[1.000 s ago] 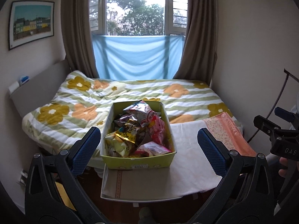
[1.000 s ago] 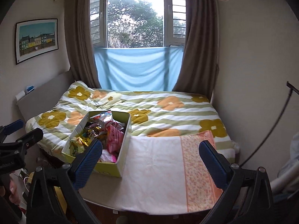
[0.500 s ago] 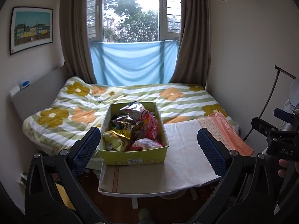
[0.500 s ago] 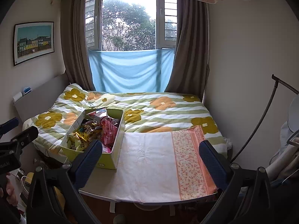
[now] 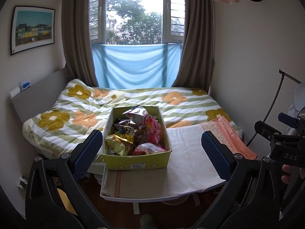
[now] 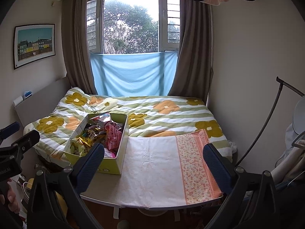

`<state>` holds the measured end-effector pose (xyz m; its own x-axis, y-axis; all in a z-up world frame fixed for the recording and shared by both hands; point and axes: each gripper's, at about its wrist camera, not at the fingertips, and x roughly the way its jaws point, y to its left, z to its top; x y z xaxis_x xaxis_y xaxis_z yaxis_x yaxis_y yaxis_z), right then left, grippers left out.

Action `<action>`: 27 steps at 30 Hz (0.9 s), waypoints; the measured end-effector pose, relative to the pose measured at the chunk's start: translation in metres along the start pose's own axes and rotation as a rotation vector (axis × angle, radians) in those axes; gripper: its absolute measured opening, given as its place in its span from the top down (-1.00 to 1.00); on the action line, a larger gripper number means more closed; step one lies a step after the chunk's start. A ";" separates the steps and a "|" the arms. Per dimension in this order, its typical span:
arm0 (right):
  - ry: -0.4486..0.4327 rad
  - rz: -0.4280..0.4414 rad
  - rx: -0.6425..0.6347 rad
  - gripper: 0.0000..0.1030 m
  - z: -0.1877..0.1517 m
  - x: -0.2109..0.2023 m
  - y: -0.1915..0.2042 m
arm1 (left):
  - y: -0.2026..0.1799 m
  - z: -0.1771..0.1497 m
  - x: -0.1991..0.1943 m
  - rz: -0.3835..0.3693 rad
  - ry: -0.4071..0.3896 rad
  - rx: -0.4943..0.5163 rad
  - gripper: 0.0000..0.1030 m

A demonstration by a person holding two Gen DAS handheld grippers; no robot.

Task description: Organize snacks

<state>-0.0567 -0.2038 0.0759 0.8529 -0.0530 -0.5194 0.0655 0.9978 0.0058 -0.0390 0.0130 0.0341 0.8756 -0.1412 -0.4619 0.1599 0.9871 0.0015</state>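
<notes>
Box (image 5: 135, 163) farther vs. 1 s ago

A small tabletop (image 6: 133, 207) stands at the foot of the bed (image 6: 171, 118), its white edge showing under a cloth (image 6: 152, 164) that covers the whole top. The cloth is white with an orange floral band (image 6: 194, 164) along the right side. On the cloth's left part sits a yellow-green box (image 5: 137, 163), open and heaped with snack packets (image 5: 133, 131). The bed behind carries a striped quilt with yellow and orange flowers (image 5: 167, 98).
</notes>
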 end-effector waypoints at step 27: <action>0.000 -0.006 0.011 -0.99 0.002 0.006 -0.008 | 0.000 0.006 0.002 0.006 0.003 0.002 -0.99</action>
<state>-0.0508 -0.2117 0.0746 0.8524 -0.0585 -0.5196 0.0759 0.9970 0.0122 -0.0340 0.0123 0.0387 0.8752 -0.1349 -0.4646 0.1556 0.9878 0.0063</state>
